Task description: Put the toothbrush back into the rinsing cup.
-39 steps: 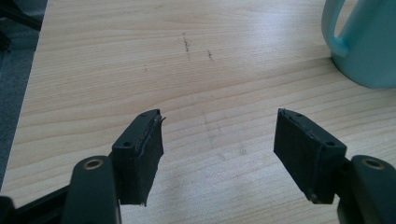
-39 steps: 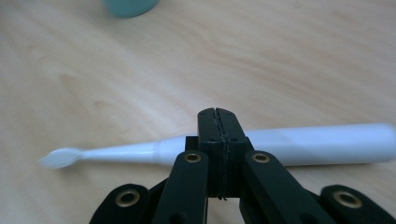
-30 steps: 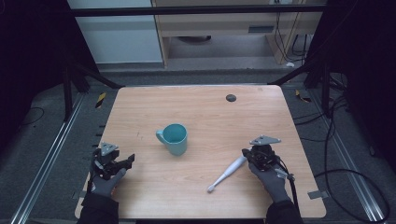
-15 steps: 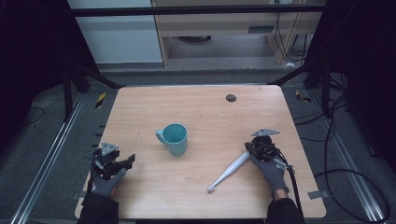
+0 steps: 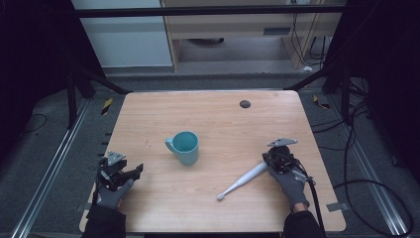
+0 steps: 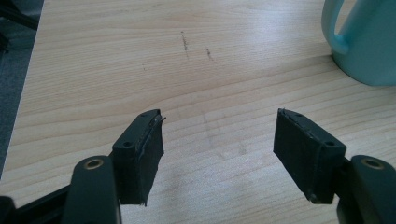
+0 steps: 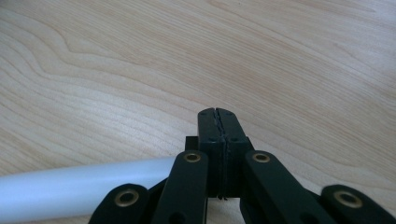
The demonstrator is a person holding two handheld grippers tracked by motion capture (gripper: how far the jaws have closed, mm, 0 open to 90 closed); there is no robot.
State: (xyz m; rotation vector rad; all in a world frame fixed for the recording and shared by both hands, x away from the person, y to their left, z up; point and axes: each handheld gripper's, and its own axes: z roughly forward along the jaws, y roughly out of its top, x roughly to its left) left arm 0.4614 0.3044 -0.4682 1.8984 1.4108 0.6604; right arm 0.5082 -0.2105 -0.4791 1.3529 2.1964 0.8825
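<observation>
Right gripper (image 7: 215,112): jaws pressed flat together, nothing between the pads; white cylindrical plastic tool (image 5: 242,180) lies flat on the light wooden table (image 5: 213,111), its thick end passing beside and under the linkage, not pinched. Left gripper (image 6: 217,140): jaws spread, empty, resting near the table's left edge. Teal ceramic mug (image 5: 184,147): upright, mid-table, untouched. Judged progress: grasp not yet made; pick-up and any transfer remain.

This looks like a lab: a bare wooden table (image 5: 208,114) stands inside a dark metal frame (image 5: 208,10), with rails (image 5: 44,173) and loose cables (image 5: 366,183) on the grey floor (image 5: 49,134).
</observation>
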